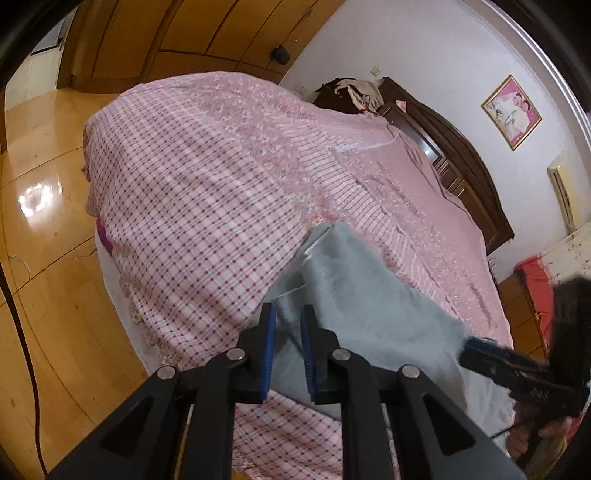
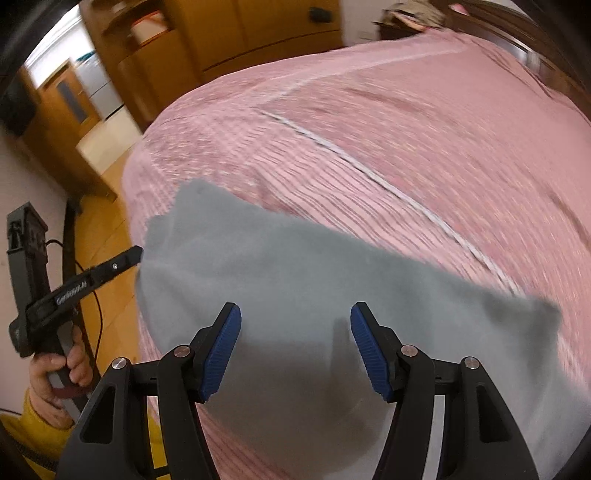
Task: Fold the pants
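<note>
Left wrist view showed, going from the left, a glossy wooden floor (image 1: pixel 40 229) with a dark cable (image 1: pixel 22 325) trailing across it, then a bed (image 1: pixel 110 280) under a pink checked cover (image 1: pixel 192 206), and wooden wardrobe doors (image 1: pixel 192 33) behind it. Low in the middle, the left tongs (image 1: pixel 289 314) stood with their blue pads only a narrow gap apart, and a fold of the grey pants (image 1: pixel 369 302) ran between them; whether the pads truly pinched the cloth could not be told. The pants lay on the near part of the bed, sloping up from the tongs toward the striped band of the cover. Farther right were a dark wooden headboard (image 1: pixel 454 155), a framed picture (image 1: pixel 511 112) on the pale wall, and at the edge the right tongs (image 1: pixel 480 347), blurred, touching the edge of the pants. Right wrist view showed at far left the person's hand (image 2: pixel 55 373) gripping the handle of the left tongs (image 2: pixel 135 254), whose tip met the left edge of the pants (image 2: pixel 295 266). In the middle the right tongs (image 2: pixel 295 321) were spread wide, holding nothing, above the grey cloth spread flat on the pink cover (image 2: pixel 424 129), which was blurred out to the right.
</note>
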A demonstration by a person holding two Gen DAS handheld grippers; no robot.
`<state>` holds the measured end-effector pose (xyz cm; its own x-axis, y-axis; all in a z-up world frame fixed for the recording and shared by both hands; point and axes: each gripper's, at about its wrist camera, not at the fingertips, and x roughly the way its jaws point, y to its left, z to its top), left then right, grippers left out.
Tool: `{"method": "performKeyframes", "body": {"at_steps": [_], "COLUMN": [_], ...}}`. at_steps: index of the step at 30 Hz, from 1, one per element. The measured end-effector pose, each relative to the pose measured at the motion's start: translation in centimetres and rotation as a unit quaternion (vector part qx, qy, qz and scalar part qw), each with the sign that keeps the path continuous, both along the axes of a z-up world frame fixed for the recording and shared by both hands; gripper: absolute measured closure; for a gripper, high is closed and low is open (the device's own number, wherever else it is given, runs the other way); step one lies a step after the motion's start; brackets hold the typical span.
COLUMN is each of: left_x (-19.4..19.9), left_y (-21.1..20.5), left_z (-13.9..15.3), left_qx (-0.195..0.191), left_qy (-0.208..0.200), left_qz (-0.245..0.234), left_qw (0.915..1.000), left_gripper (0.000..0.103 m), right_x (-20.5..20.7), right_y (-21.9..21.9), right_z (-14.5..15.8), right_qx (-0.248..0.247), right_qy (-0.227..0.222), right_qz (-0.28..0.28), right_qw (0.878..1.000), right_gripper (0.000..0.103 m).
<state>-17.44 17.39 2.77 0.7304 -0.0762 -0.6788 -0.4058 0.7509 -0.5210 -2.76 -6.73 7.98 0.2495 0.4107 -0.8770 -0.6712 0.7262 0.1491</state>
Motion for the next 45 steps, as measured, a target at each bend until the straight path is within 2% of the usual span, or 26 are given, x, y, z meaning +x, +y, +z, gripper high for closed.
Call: {"method": "performKeyframes", "body": {"at_steps": [5,10,13,24,30,35,40,45], "left_x": [0.4,0.5,0.6,1.5,2.1,2.5,2.3,2.4], "left_y": [-0.2,-0.1,-0.3,-0.2,-0.3,-0.4,-0.6,-0.6], "left_z": [0.1,-0.7,-0.9,-1.9,-1.8,-1.7,-1.7,-1.4], "left_qx": [-0.001,-0.041,-0.038,-0.057,-0.055,-0.055,-0.051,-0.051], "left_qy": [0.013,0.023,0.025,0.034,0.034,0.034,0.032,0.023], "left_qz": [0.001,0.007,0.003,0.014,0.023,0.028,0.028,0.026], "left_qw": [0.9999,0.9989,0.9989,0.9977,0.9977,0.9975,0.9978,0.9981], "left_gripper": [0.090,0.090,0.090,0.086,0.084,0.084,0.084,0.084], "right_x": [1.4,2.1,2.2,3.3,3.8,4.1,4.3,4.3], "right_y": [4.1,7.7,9.2,12.2,13.6,14.3,14.5,14.5], "right_z": [-0.2,-0.7,-1.2,-1.7,-2.3,-3.2,-3.8,-3.8], "right_qx": [-0.002,-0.009,-0.013,-0.022,-0.025,-0.027,-0.019,-0.008], "right_qy": [-0.001,-0.001,-0.001,-0.005,-0.012,-0.010,-0.004,-0.008], "right_qz": [0.043,0.083,0.104,0.132,0.146,0.154,0.161,0.168], "right_qw": [0.999,0.997,0.994,0.991,0.989,0.988,0.987,0.986], "right_gripper": [0.039,0.039,0.039,0.039,0.039,0.045,0.060,0.064]}}
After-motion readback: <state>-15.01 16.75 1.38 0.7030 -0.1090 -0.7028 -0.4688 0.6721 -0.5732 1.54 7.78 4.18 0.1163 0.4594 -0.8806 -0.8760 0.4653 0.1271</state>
